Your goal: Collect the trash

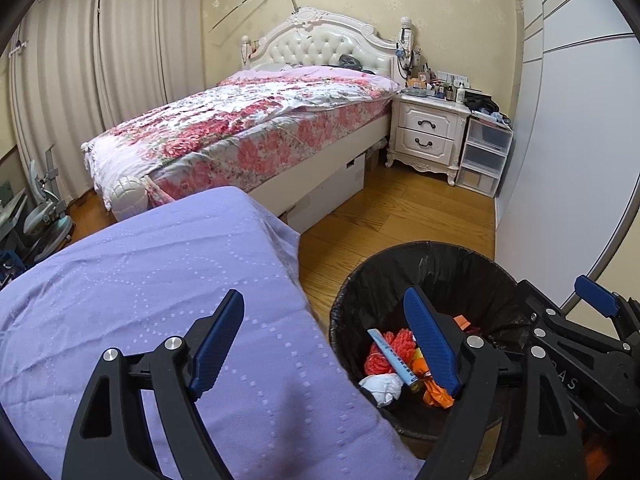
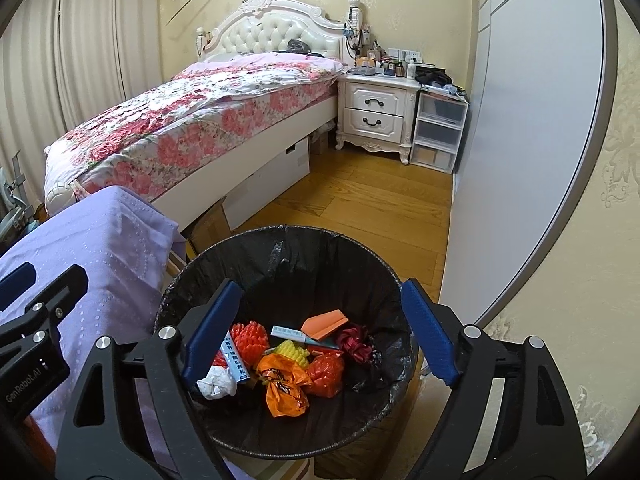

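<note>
- Black liner plastic covers the inside of the trash bin (image 2: 288, 280), which sits directly below and ahead of the right gripper (image 2: 320, 328); both of that gripper's blue pads are spread wide and hold nothing.
- Between those pads, down in the bin, lie an orange plastic bag (image 2: 282, 386), a crumpled white tissue (image 2: 216, 384), an orange folded paper (image 2: 324, 322), red foam netting (image 2: 250, 338) and a dark red ribbon (image 2: 354, 340).
- Left gripper (image 1: 328, 340) is likewise spread and empty; the bin lies under its right pad, and the purple cloth surface (image 1: 140, 280) lies under its left pad.
- All of this trash looks light and soft. The bag and tissue would crush under a pinch, and the bag is probably slippery, so a bunched fold is the best hold.
- No loose trash shows on the purple cloth or the wooden floor (image 2: 360, 200) ahead of either gripper, so collection looks close to done.
</note>
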A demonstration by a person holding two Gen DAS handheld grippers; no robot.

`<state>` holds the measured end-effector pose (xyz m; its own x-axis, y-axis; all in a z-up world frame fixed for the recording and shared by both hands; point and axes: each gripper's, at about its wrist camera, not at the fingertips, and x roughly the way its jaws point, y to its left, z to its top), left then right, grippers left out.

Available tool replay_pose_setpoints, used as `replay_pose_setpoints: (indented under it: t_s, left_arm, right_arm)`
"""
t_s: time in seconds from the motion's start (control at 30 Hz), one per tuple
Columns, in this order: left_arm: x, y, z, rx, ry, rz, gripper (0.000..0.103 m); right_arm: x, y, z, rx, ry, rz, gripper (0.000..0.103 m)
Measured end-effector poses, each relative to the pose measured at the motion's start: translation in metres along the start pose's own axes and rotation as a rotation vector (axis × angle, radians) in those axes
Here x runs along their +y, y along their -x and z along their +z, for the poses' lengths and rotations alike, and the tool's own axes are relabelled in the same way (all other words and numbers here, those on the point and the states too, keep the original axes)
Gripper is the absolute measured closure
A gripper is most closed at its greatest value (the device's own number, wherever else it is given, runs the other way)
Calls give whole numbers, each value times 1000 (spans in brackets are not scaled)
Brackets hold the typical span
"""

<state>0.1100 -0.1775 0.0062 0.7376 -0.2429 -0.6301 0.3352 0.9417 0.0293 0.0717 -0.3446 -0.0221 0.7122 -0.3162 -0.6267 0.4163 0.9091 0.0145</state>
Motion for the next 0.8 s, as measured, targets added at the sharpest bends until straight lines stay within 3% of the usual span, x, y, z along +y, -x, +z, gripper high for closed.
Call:
replay_pose_setpoints:
  t_s: [0.8]
  left_arm:
    - [55,76,-51,-21,98,96,20]
  right_arm:
    - [22,70,-39,-33,49,81,17]
